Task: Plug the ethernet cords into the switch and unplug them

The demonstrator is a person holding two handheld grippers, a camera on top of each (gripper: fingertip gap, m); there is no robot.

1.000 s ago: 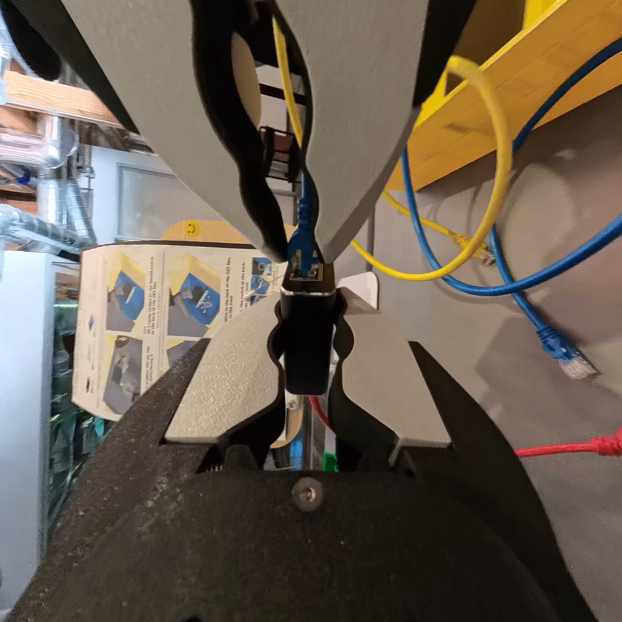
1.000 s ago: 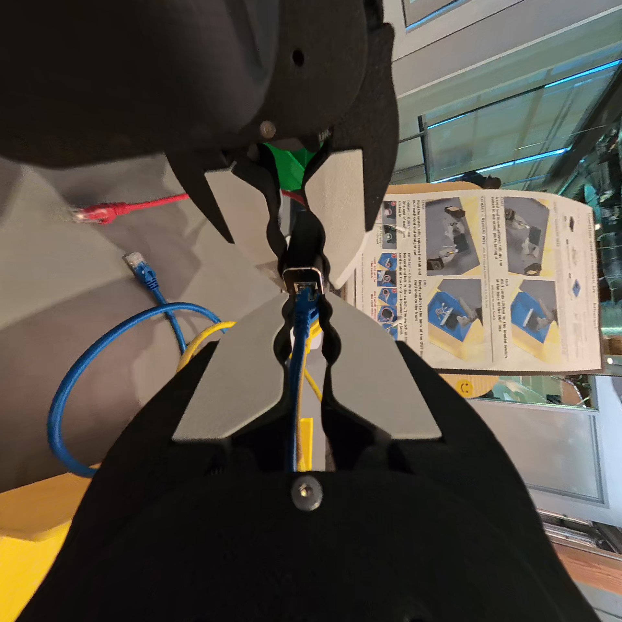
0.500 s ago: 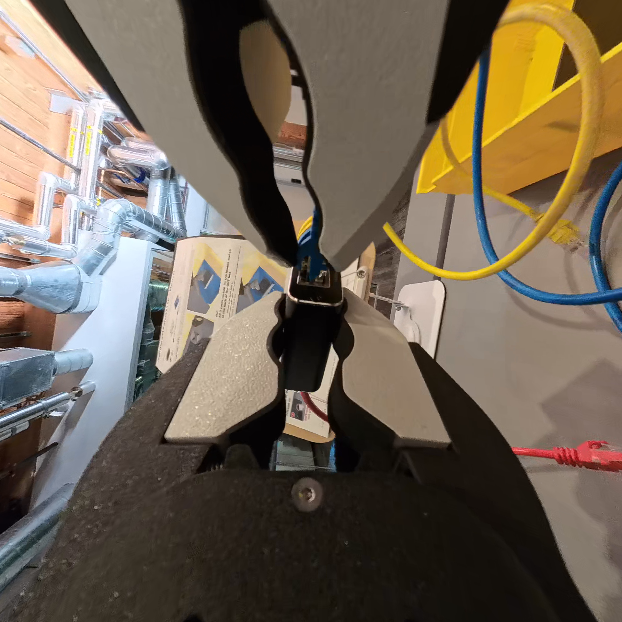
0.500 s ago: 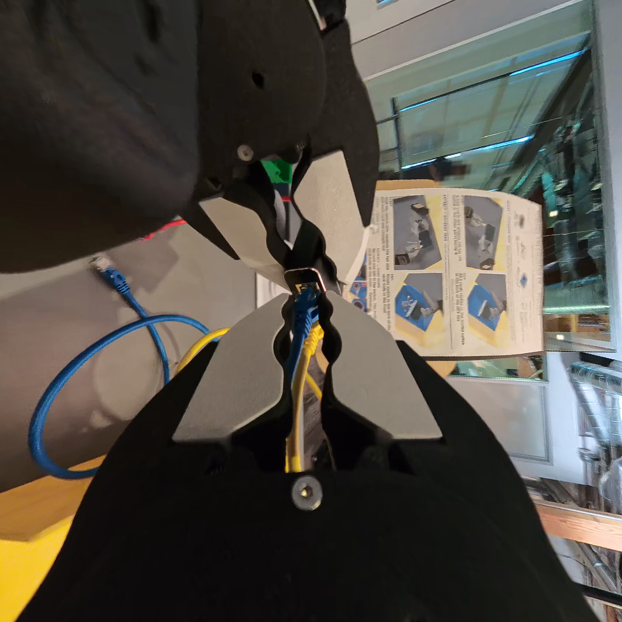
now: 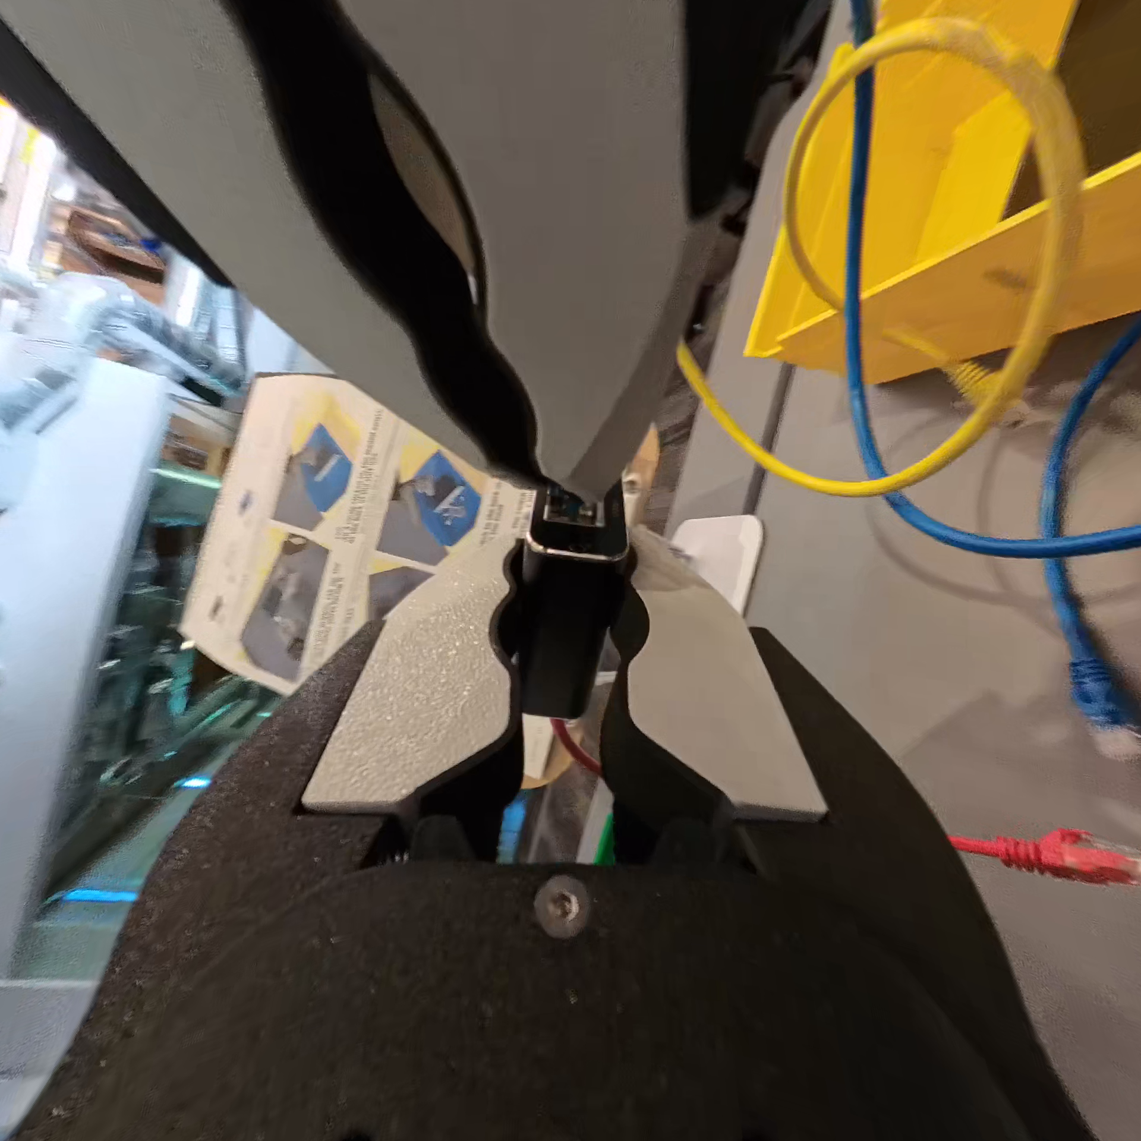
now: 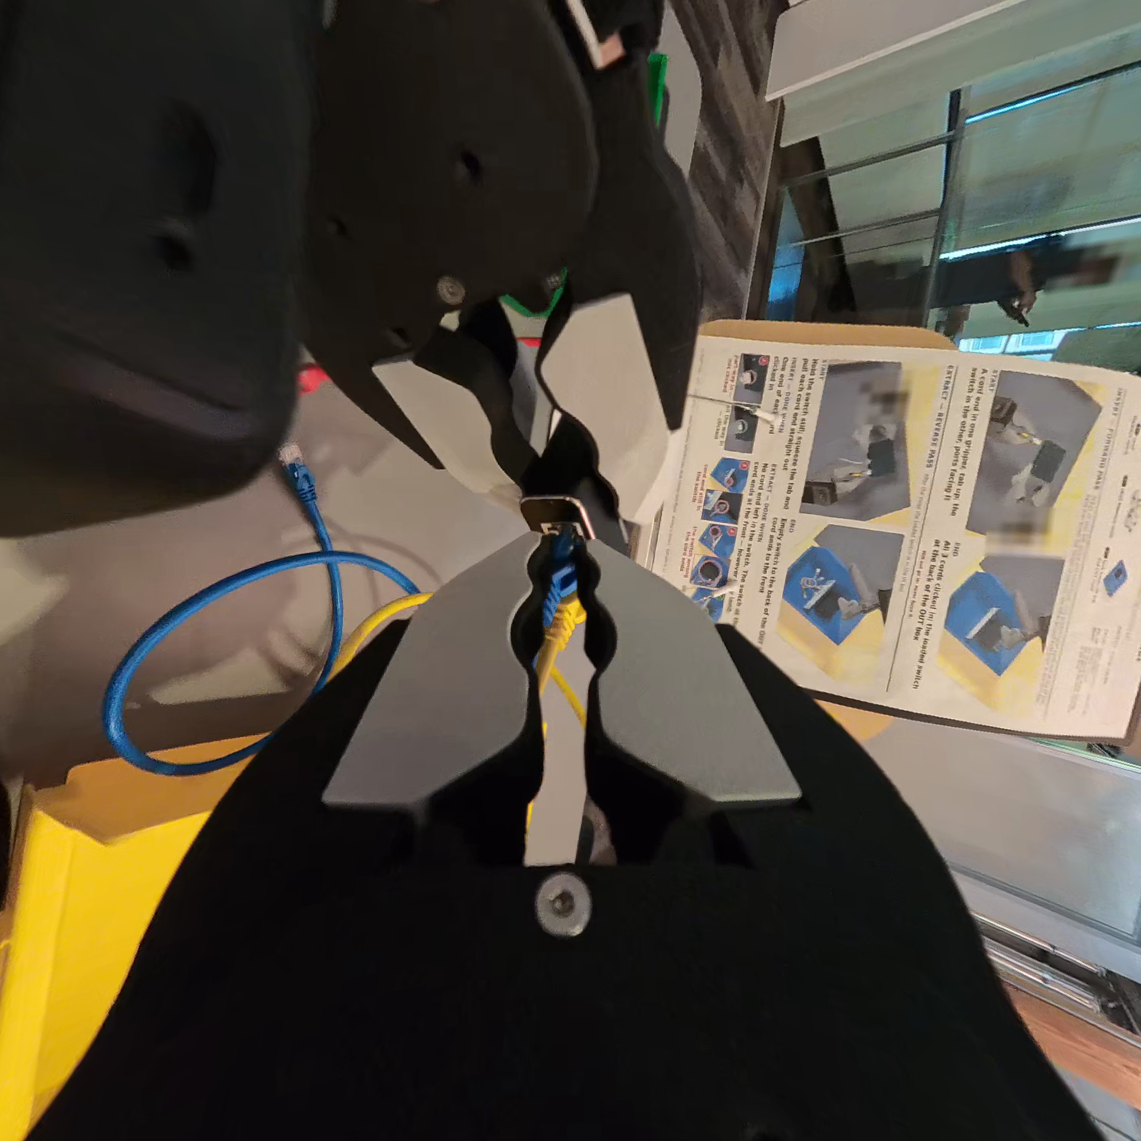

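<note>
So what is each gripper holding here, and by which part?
Left gripper clamps the black switch by its sides. Right gripper pinches the blue cord's plug, right at the switch's port.

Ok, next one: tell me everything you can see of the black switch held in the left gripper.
The switch is a small black box with a glossy casing and a bright metallic rim at its port end. It is clamped between the left gripper's grey fingers, port end pointing away. The blue connector, pinched by the right gripper, sits at its port; full seating cannot be told. A red cord trails behind it.
</note>
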